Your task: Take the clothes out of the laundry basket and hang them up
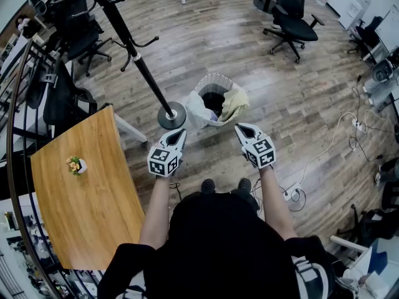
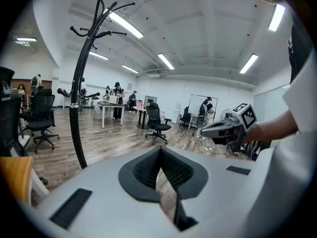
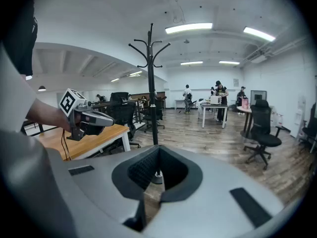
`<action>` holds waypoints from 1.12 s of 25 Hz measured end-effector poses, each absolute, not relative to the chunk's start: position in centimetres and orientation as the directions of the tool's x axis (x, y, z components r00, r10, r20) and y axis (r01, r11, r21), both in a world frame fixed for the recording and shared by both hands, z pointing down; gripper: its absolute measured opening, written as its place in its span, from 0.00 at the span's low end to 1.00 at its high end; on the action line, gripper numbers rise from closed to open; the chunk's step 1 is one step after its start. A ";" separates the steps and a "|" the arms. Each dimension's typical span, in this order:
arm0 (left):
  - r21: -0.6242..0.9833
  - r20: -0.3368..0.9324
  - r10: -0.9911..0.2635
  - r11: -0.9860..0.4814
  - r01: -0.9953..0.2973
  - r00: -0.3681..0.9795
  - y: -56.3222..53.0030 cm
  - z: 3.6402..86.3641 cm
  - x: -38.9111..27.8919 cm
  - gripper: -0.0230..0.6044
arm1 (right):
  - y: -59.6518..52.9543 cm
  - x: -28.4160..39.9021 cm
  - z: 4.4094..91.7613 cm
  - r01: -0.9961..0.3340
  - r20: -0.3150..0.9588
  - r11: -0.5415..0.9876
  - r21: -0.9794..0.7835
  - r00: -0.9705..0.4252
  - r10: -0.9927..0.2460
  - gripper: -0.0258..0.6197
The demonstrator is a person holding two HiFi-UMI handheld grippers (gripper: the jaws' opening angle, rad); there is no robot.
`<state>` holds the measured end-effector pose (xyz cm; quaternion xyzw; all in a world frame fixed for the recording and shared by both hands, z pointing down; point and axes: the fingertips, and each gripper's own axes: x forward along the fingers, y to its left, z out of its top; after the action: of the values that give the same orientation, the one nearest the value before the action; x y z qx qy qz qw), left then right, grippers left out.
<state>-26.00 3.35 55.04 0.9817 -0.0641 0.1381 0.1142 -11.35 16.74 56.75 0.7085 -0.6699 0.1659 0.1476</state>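
- Grey-brown wood-plank floor (image 1: 249, 55) fills most of the head view.
- Light wooden rectangular table (image 1: 87, 210) sits at the person's left, well apart from the basket.
- Tall black metal coat stand (image 1: 134, 58) has a round base just beside the basket's left side. It also shows in the left gripper view (image 2: 79, 113) and the right gripper view (image 3: 152, 93). Nothing hangs on its hooks.
- Black wheeled office chair (image 1: 292, 20) is far right, well apart from everything else here.
- White woven round laundry basket (image 1: 215, 76) stands on the floor ahead of both grippers, between their tips and slightly beyond.
- Pale yellow garment (image 1: 235, 101) is draped over the basket's right rim.
- White garment (image 1: 194, 112) hangs over the left rim. The inside looks dark.
- Left gripper (image 1: 179, 131), grey with a marker cube, points at the basket without touching it. In its own view the jaws are together with nothing between (image 2: 159, 155).
- Right gripper (image 1: 243, 128) is beside it, near the basket and apart from it. Its jaws are also together and empty (image 3: 157, 152).
- Small potted flower (image 1: 76, 164) stands on the table.
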 end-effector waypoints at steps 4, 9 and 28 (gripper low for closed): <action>0.201 0.284 -0.095 -0.967 -0.156 0.954 3.8 55.1 -26.3 0.07 | 17.2 -11.6 56.9 -0.998 0.436 -0.058 -0.013 0.047 -0.899 0.05; 0.199 0.280 -0.100 -0.967 -0.160 0.955 3.8 54.9 -26.6 0.07 | 17.4 -11.8 56.9 -0.998 0.437 -0.060 -0.013 0.048 -0.898 0.05; 0.188 0.278 -0.108 -0.968 -0.164 0.955 5.0 54.7 -26.9 0.07 | 18.9 -11.6 57.3 -0.995 0.429 -0.092 -0.032 0.070 -0.901 0.05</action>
<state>-26.90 5.00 54.73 0.9829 -0.0692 0.1340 0.1052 -11.61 18.86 57.26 0.7185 -0.6597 0.1729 0.1366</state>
